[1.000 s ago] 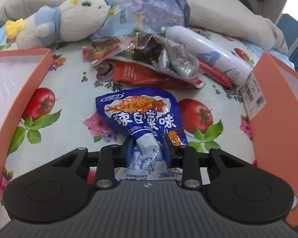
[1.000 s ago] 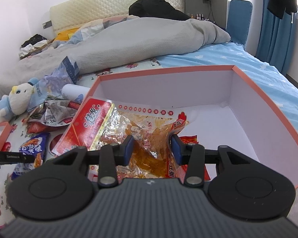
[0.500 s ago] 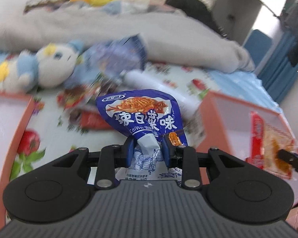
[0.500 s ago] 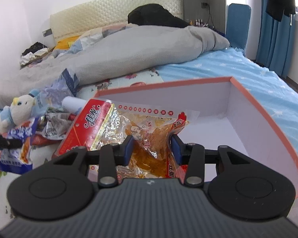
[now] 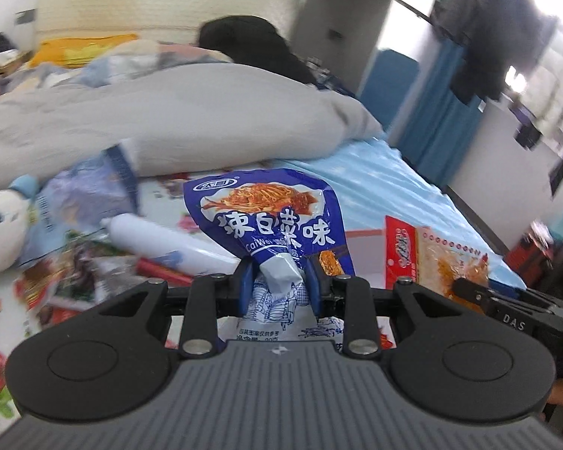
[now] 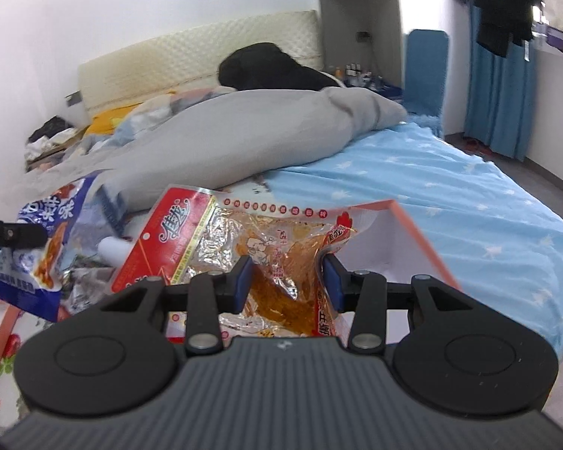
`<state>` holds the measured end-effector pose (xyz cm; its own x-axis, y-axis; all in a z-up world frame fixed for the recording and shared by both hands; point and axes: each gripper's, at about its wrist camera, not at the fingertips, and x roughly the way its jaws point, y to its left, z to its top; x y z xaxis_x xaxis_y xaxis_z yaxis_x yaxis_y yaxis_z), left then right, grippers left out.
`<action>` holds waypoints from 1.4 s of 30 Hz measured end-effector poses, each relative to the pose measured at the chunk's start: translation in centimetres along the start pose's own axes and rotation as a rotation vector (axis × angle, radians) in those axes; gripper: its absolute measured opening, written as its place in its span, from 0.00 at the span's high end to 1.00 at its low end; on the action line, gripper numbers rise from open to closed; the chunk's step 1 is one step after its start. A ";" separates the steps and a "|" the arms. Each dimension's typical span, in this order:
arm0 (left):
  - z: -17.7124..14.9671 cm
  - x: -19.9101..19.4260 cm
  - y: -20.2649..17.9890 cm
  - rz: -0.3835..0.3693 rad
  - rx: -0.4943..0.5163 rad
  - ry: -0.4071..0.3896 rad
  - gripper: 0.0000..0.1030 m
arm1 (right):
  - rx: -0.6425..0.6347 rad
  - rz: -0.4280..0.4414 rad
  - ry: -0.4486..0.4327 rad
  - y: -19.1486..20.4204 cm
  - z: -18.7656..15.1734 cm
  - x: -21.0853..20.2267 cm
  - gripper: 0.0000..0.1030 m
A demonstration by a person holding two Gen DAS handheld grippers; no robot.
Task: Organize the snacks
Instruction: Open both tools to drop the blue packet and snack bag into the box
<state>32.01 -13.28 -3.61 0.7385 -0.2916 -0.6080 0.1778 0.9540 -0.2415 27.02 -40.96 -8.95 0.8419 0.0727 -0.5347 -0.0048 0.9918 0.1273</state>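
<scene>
My left gripper (image 5: 280, 280) is shut on a blue snack packet (image 5: 270, 213) and holds it up above the bed. It also shows at the left of the right wrist view (image 6: 37, 251). My right gripper (image 6: 287, 281) is shut on a red and clear snack packet (image 6: 244, 240), held up over the orange-rimmed box (image 6: 413, 225). This packet (image 5: 431, 255) and the right gripper's finger (image 5: 469, 288) show at the right of the left wrist view.
A pile of snack packets (image 5: 75, 273), a white spray can (image 5: 161, 243) and a plush toy (image 5: 0, 225) lie on the flowered sheet. A grey duvet (image 6: 244, 138) lies behind. Another orange box edge (image 6: 3, 322) is at the left.
Both grippers have risen with their packets. The left one has lifted the blue packet off the sheet and swung right towards the box; the right packet is now higher over the box.
</scene>
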 end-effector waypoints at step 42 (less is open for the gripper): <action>-2.8 0.4 -3.1 0.003 0.046 0.061 0.33 | 0.007 0.099 0.002 -0.5 -0.4 -2.3 0.23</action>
<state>29.90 -16.56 -5.19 0.6986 -0.2914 -0.6535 0.2065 0.9566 -0.2058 24.82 -41.61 -8.13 0.8362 0.1705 -0.5212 -0.0840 0.9790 0.1855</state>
